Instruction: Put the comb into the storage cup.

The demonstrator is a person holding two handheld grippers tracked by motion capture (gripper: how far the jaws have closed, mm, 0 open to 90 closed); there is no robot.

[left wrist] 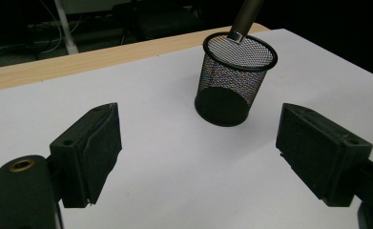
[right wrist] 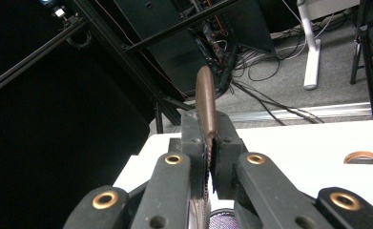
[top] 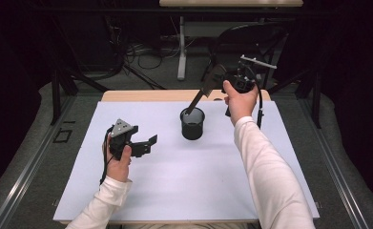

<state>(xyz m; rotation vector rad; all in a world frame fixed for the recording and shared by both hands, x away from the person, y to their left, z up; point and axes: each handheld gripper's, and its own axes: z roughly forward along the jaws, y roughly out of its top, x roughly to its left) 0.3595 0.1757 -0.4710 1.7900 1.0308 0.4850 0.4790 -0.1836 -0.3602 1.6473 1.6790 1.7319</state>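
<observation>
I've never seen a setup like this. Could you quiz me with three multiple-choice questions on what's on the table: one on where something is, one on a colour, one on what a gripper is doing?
1. Where is the lower end of the brown pen?
A. Flat on the white sheet
B. Inside the mesh cup's rim
C. On the floor

2. What colour is the mesh cup?
A. Black
B. Red
C. Yellow

3. How do the left gripper's jaws stand?
A. Clamped on the cup
B. Shut on a pen
C. Open, with nothing between them

Answers:
1 B: the pen slants from the right gripper down through the cup's mouth.
2 A: its wire mesh and base look black against the white sheet.
3 C: the left gripper view shows both pads wide apart over bare sheet.
</observation>
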